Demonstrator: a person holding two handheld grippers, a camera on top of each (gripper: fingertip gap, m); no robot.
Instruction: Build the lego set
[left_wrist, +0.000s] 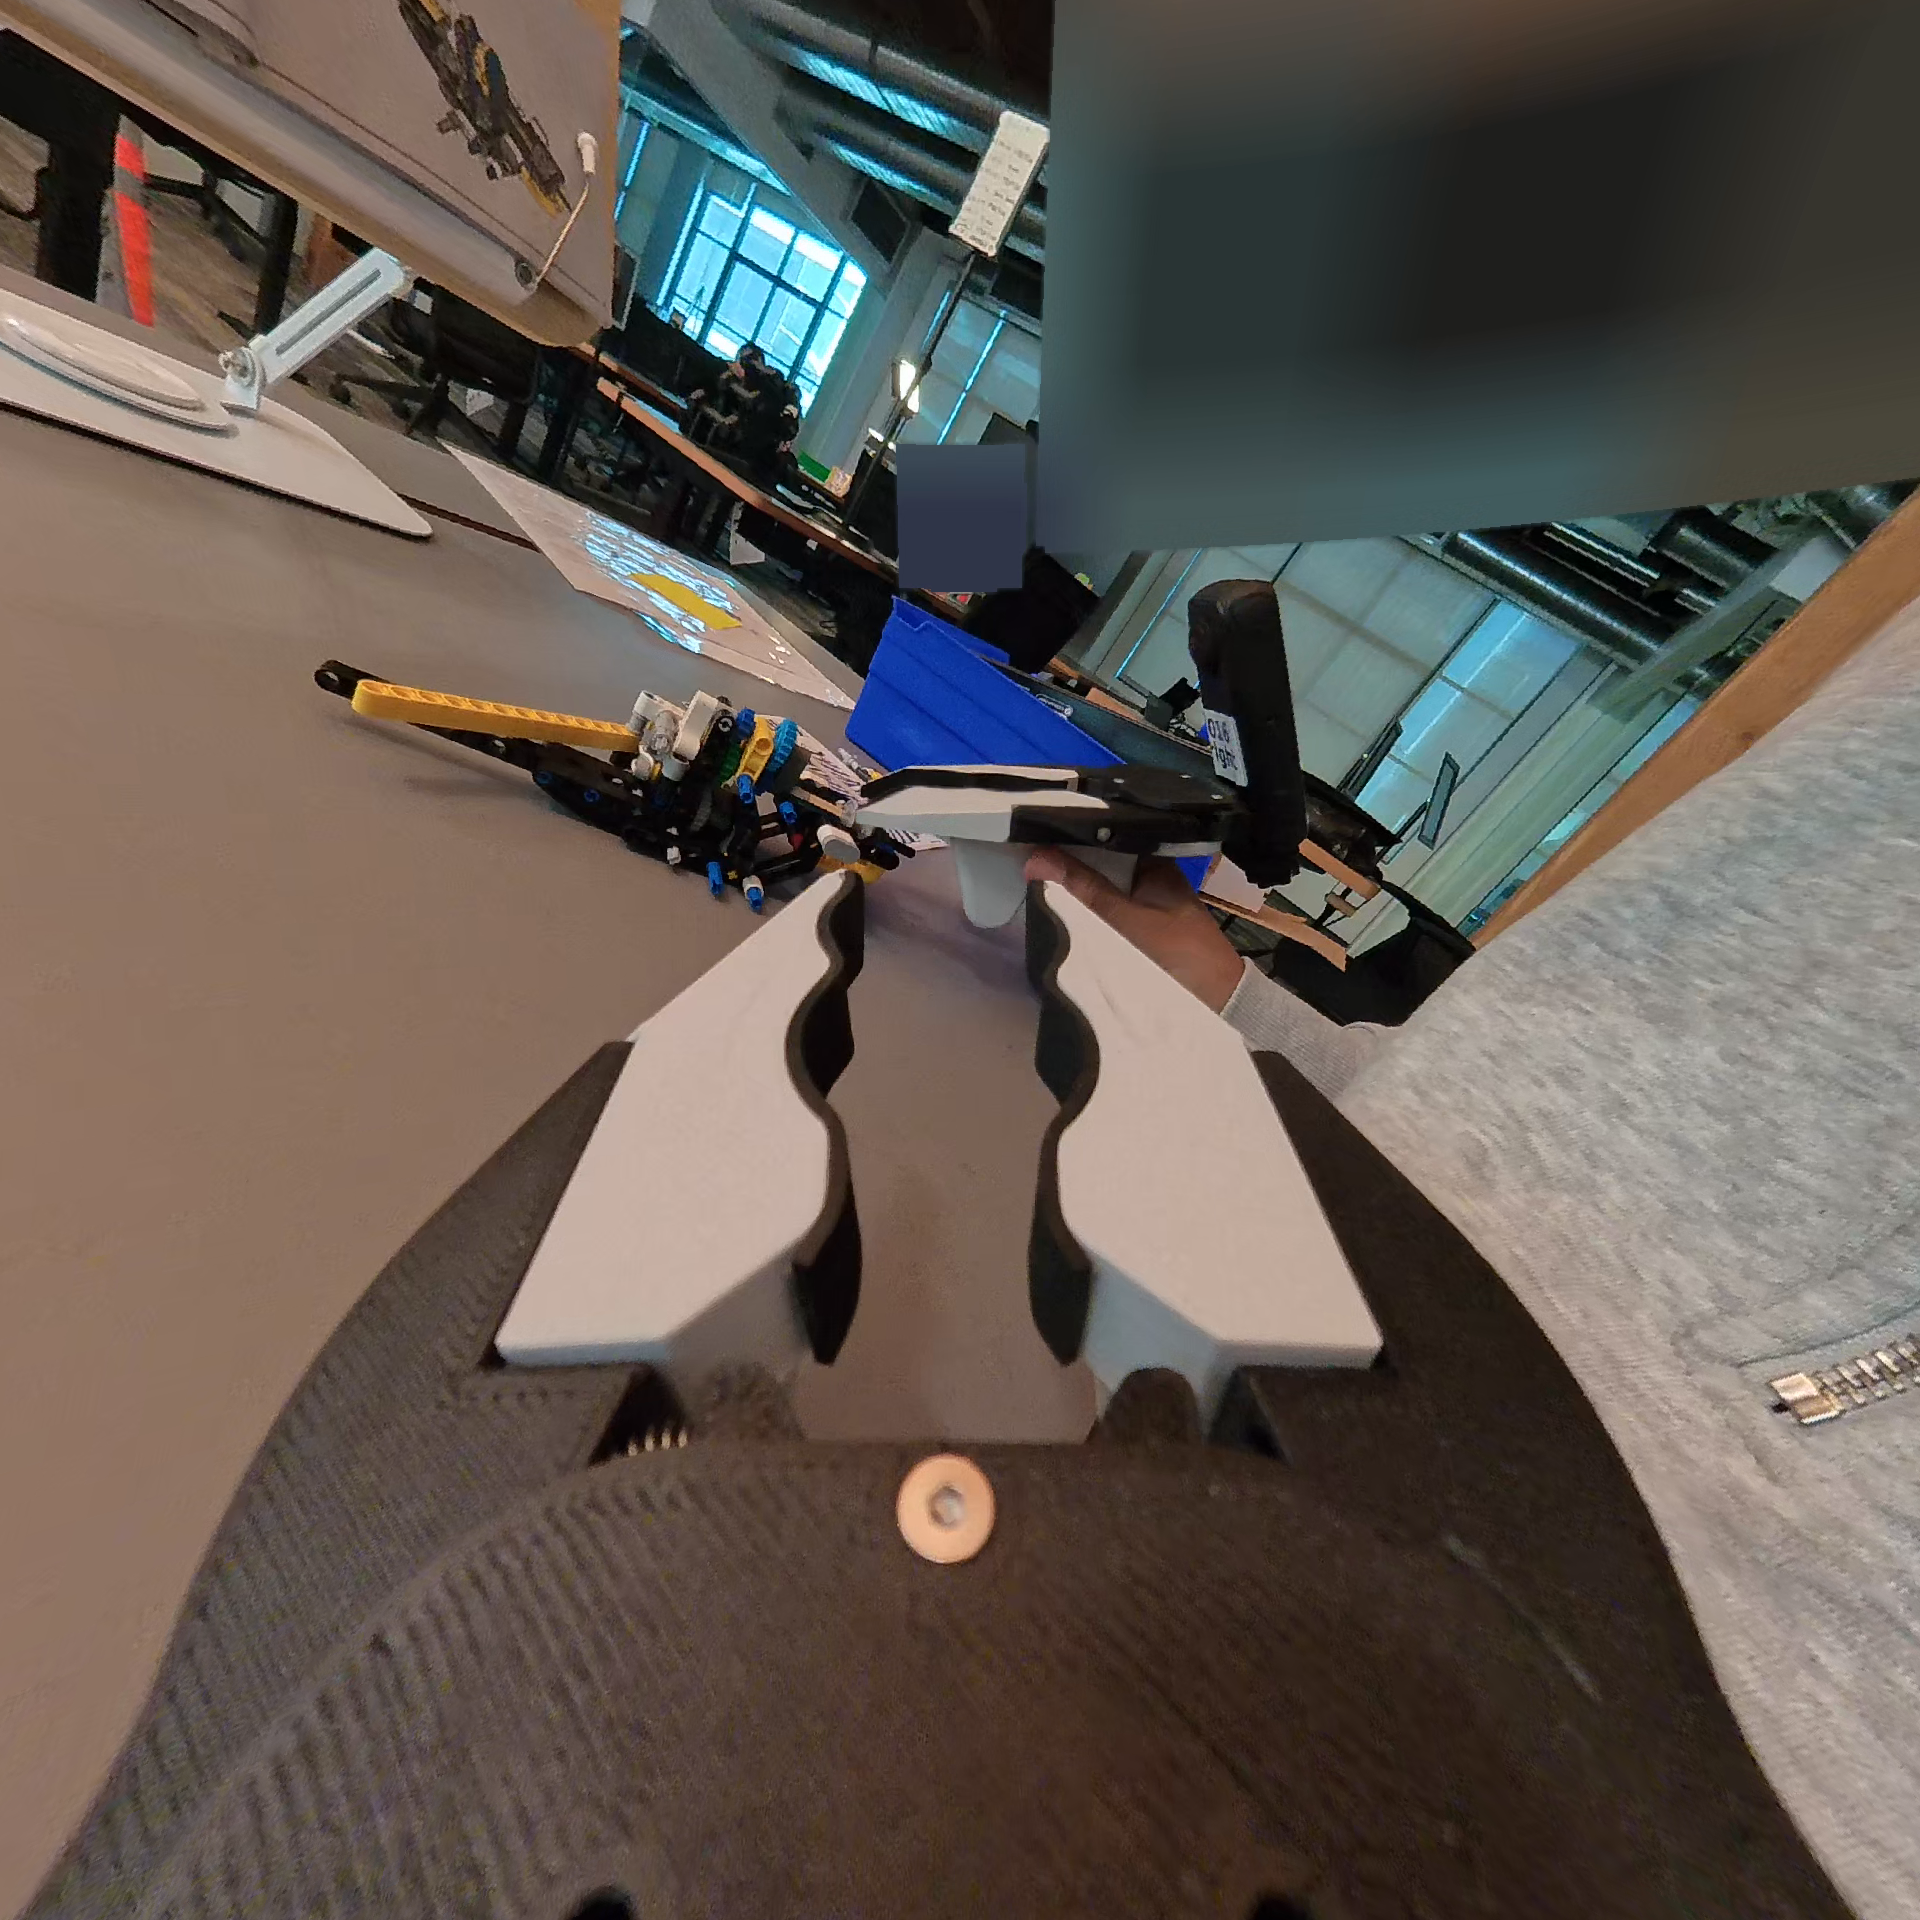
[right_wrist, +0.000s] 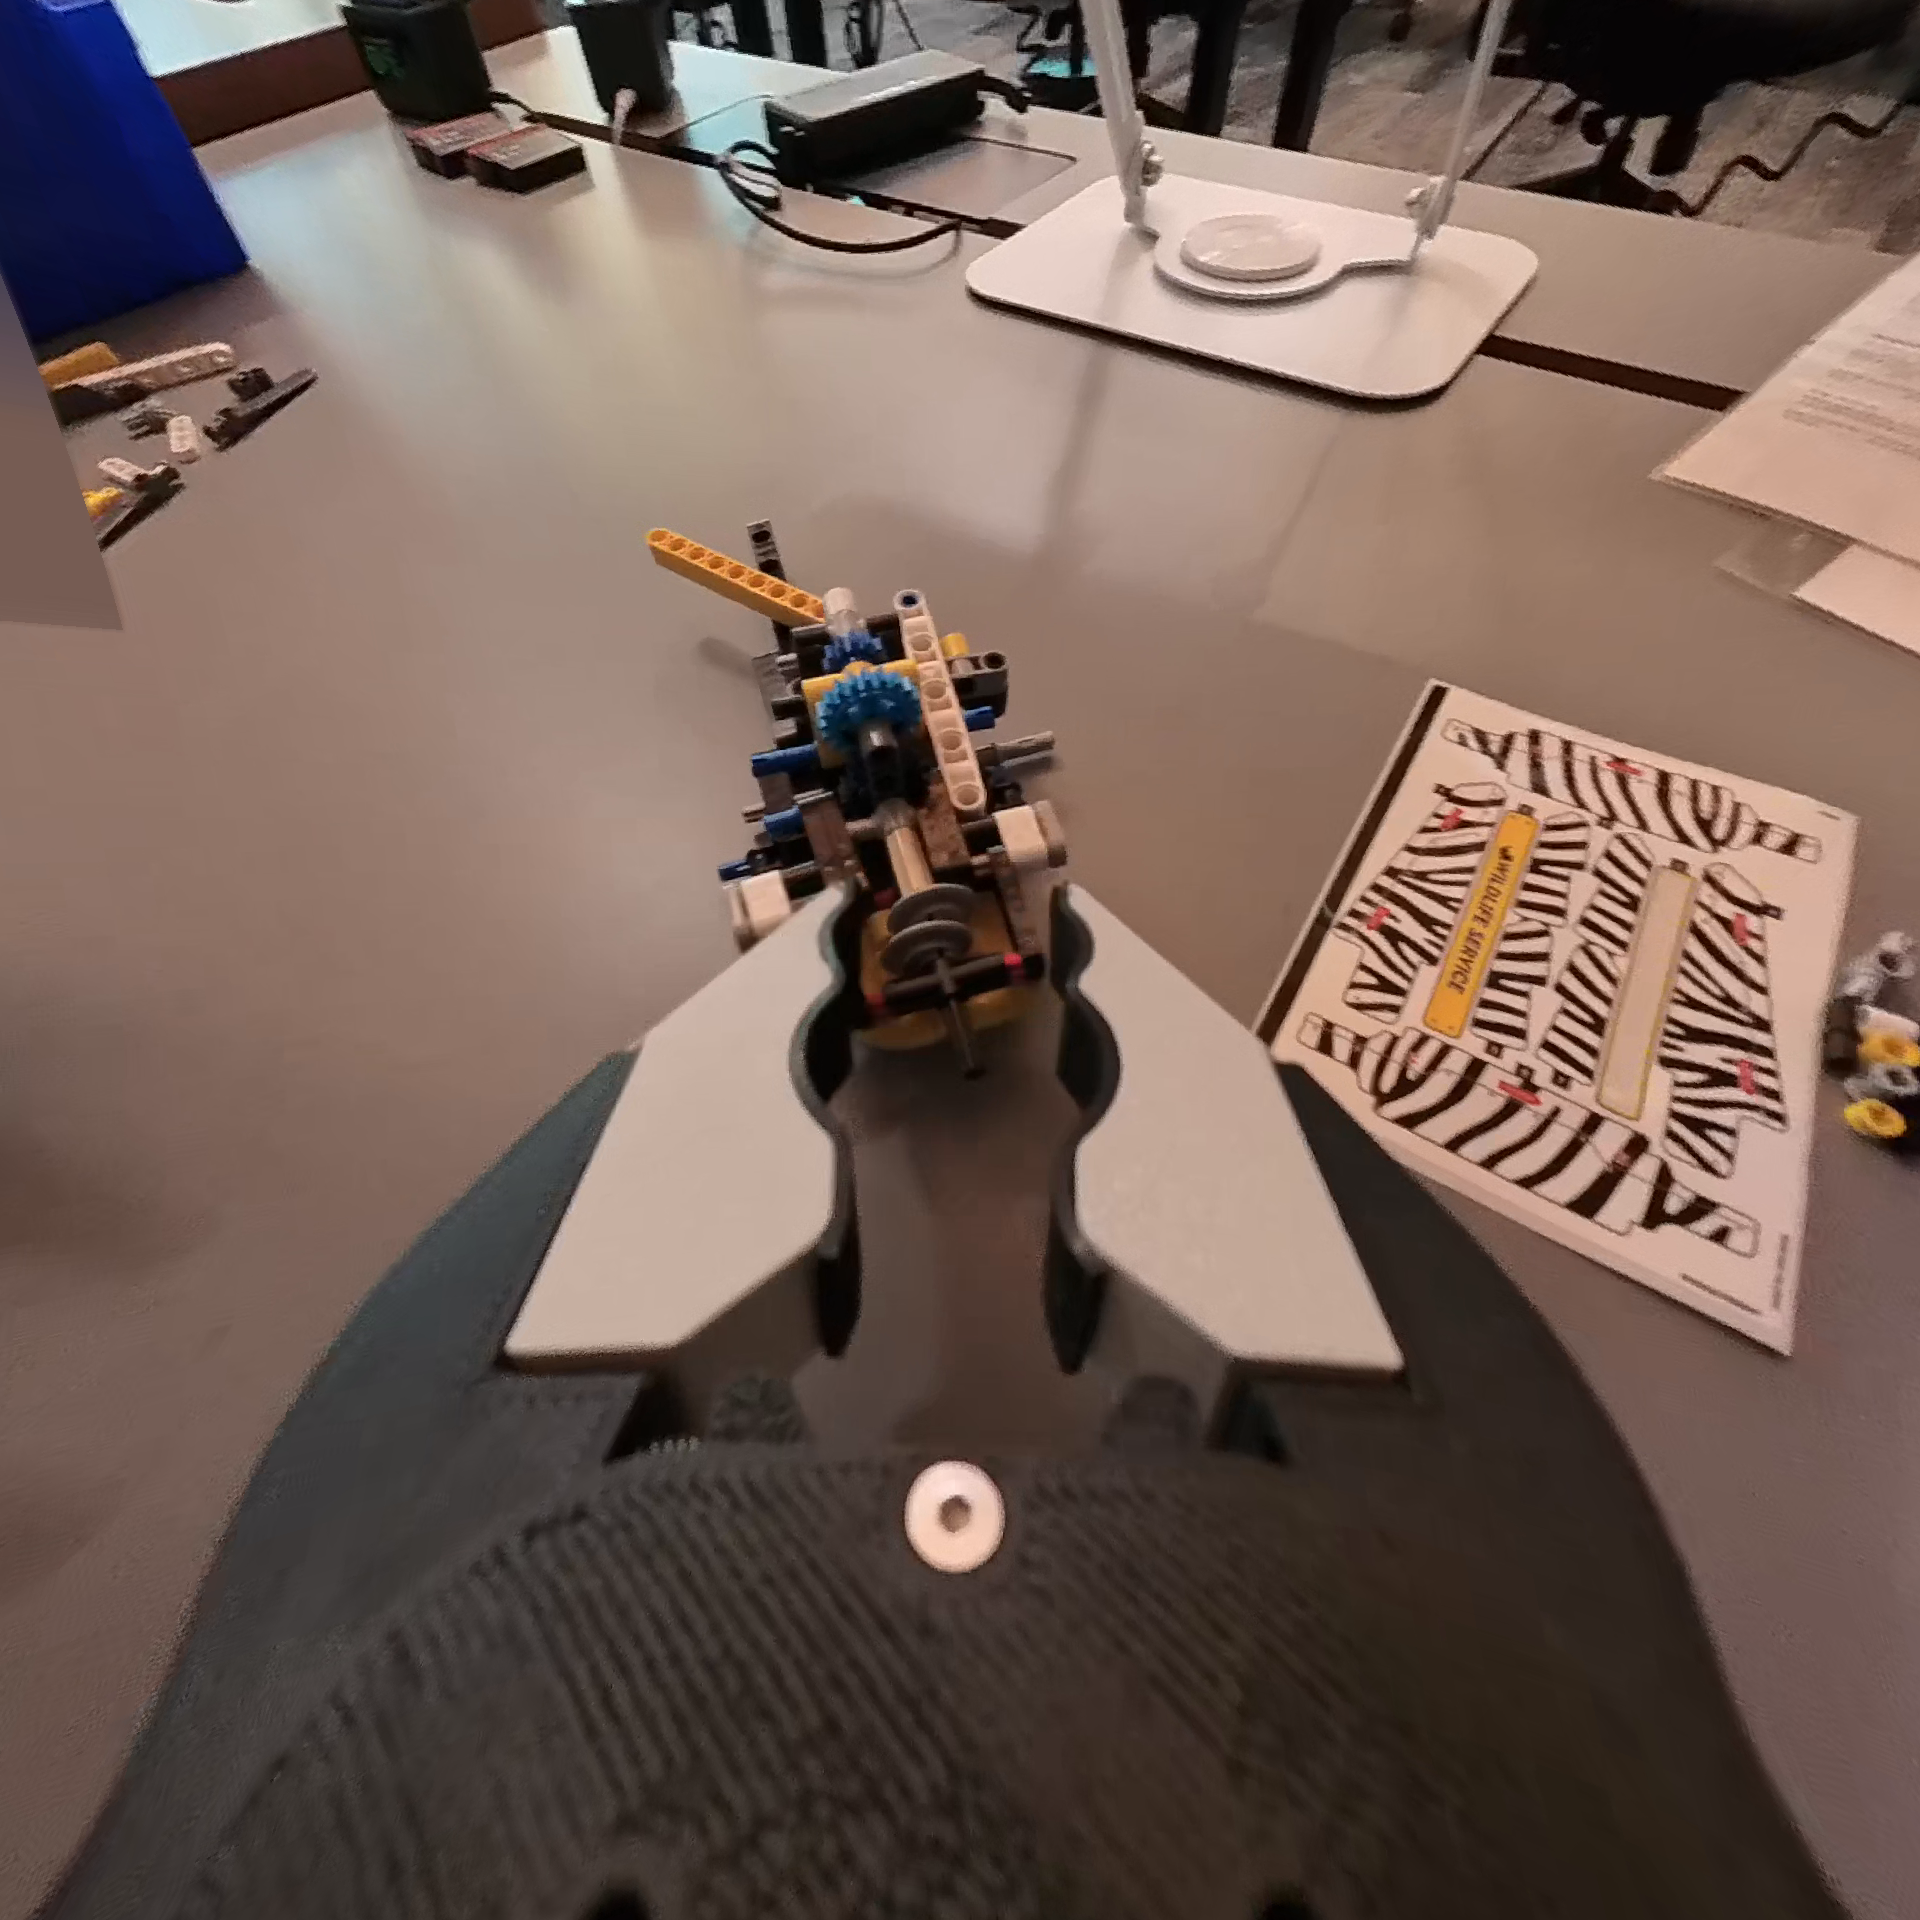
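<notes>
The partly built lego model (right_wrist: 883, 790) lies on the grey table (right_wrist: 468, 779), a long assembly of black beams with a yellow beam (right_wrist: 727, 575) sticking out at its far end, blue gears (right_wrist: 864, 712) along its spine and a white beam set aslant across them. The right wrist view looks down its length: the right gripper (right_wrist: 948, 914) has its fingers spread, one on either side of the model's near end, where grey discs sit on a black axle above a yellow part; whether the pads touch the model cannot be told. The left wrist view shows the same model (left_wrist: 665, 769) from the side and low, with the right gripper (left_wrist: 883, 805) reaching in from the right, held by a hand (left_wrist: 1132, 914). The left gripper (left_wrist: 940, 894) is released and empty, its fingers apart above the table, near the model.

Only the right view shows the zebra-striped sticker sheet (right_wrist: 1558, 997) just right of the model, loose lego pieces (right_wrist: 156, 405) at far left, and the white lamp base (right_wrist: 1257, 281) beyond. The blue bin (left_wrist: 966, 696) behind the model is clearest in the left view, as is the grey sleeve (left_wrist: 1662, 1143).
</notes>
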